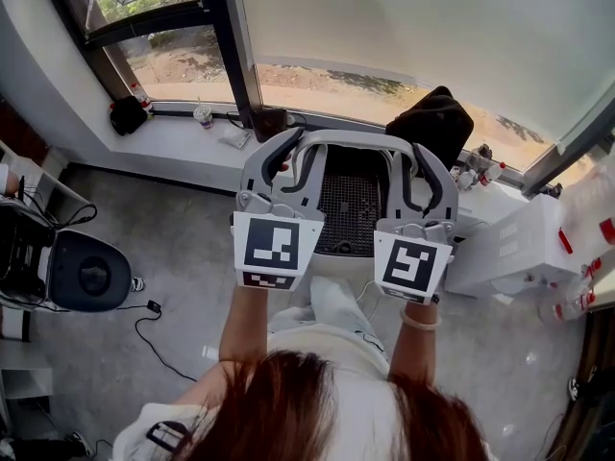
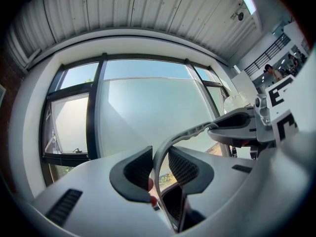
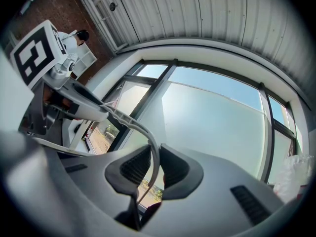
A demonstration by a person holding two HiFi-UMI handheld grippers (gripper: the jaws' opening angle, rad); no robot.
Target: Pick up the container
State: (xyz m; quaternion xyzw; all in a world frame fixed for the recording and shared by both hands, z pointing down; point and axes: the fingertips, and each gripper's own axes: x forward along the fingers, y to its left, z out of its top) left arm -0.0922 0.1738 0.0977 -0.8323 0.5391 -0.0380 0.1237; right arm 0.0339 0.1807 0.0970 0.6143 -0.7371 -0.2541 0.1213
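Grey mesh-floored container, rim pinched in jaws of left gripper, right gripper.

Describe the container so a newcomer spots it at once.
Look below the big window. Between the left gripper and right gripper is the container, its rim clamped by both. Unlike the black bag behind, it has a grey rim and perforated floor.

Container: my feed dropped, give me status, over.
Left gripper shut on container rim. Right gripper shut on opposite rim. Both hold it up off the floor, window ahead.
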